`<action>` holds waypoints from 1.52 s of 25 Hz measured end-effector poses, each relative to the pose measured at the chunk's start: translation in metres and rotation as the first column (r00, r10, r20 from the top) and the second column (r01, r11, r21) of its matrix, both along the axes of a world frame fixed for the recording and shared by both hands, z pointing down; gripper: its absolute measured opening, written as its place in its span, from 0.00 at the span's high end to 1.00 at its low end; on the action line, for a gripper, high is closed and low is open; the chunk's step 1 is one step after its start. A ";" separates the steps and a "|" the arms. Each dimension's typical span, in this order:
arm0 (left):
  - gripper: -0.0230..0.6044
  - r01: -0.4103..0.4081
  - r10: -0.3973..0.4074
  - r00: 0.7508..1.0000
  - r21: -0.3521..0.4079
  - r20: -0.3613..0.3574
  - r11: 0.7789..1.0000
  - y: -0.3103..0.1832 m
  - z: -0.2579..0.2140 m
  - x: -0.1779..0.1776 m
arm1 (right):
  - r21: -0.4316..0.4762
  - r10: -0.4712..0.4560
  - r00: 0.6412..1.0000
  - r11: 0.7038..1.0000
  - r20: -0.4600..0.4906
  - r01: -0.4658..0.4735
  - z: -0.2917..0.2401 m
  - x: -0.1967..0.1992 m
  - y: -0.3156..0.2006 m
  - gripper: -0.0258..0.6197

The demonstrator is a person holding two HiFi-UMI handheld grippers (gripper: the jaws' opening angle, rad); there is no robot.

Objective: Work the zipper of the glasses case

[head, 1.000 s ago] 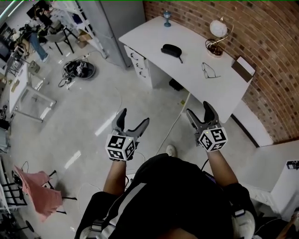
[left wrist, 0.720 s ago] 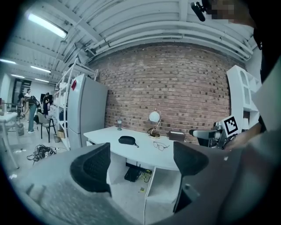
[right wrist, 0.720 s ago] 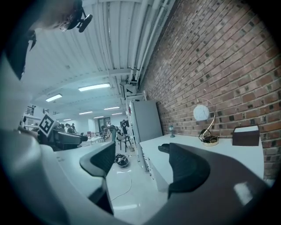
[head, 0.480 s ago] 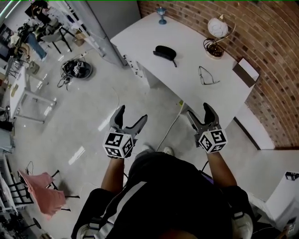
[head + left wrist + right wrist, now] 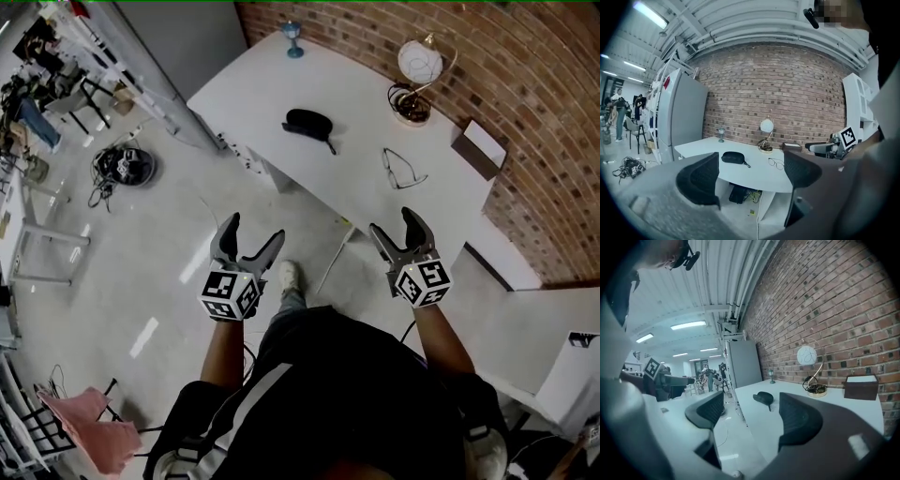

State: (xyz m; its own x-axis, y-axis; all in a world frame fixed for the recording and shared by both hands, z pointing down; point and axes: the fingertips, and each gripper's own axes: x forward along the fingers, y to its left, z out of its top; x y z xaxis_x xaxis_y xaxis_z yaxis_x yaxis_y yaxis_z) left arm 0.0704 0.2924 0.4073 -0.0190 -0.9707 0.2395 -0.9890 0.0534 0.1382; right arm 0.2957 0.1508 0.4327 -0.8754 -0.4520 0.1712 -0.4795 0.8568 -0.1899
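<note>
Fingers (image 5: 228, 234) of the left gripper (image 5: 255, 228) stand spread wide with only air between them. The right gripper (image 5: 394, 221) is the same, its two pads parted and bare. Both are held out in front of the person, over the floor, short of the near edge of the white desk (image 5: 246, 86) and touching nothing on it. Closest to that near edge lies a pair of eyeglasses (image 5: 401, 169). Further in, about mid-desk, sits the black glasses case (image 5: 307, 120), a short strap trailing off one end, well apart from both grippers. Along the desk's back edge, by the brick wall (image 5: 534, 84), stand a globe lamp (image 5: 418, 62) and a brown box (image 5: 476, 148). A small blue goblet (image 5: 293, 39) stands at the desk's far corner.
</note>
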 end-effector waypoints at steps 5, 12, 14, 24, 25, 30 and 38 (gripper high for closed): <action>0.27 -0.053 0.052 0.998 0.007 0.016 0.999 -0.051 0.000 -0.058 | 0.038 0.036 0.999 0.999 -0.019 -0.035 -0.010 -0.056 -0.042 0.39; 0.27 -0.104 0.104 0.994 -0.004 0.020 0.995 -0.105 0.004 -0.131 | 0.070 0.037 0.997 0.997 -0.062 -0.032 -0.009 -0.132 -0.085 0.40; 0.27 -0.114 0.114 0.993 -0.003 0.011 0.993 -0.115 0.006 -0.148 | 0.065 0.035 0.996 0.997 -0.077 -0.030 -0.005 -0.153 -0.095 0.39; 0.27 -0.181 0.181 0.983 -0.013 0.000 0.983 -0.143 0.015 -0.208 | 0.048 -0.037 0.978 0.998 -0.206 0.048 0.029 -0.240 -0.120 0.40; 0.27 -0.186 0.185 0.983 -0.016 -0.006 0.983 -0.145 0.016 -0.213 | 0.054 -0.048 0.972 0.997 -0.231 0.062 0.034 -0.247 -0.122 0.40; 0.27 -0.192 0.192 0.981 -0.019 -0.019 0.981 -0.157 0.027 -0.224 | 0.036 -0.104 0.940 0.992 -0.325 0.122 0.058 -0.265 -0.130 0.40; 0.28 -0.169 0.166 0.985 -0.052 -0.043 0.984 -0.188 0.038 -0.232 | -0.010 -0.181 0.876 0.980 -0.447 0.197 0.104 -0.279 -0.174 0.39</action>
State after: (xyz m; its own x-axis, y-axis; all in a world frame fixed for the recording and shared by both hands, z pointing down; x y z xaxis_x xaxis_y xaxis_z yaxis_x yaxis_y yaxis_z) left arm -0.1618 0.1043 0.4457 0.1529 -0.9446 0.2905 -0.9787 -0.1039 0.1772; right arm 0.0167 -0.0233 0.5371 -0.7809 -0.2984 0.5488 -0.3345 0.9417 0.0360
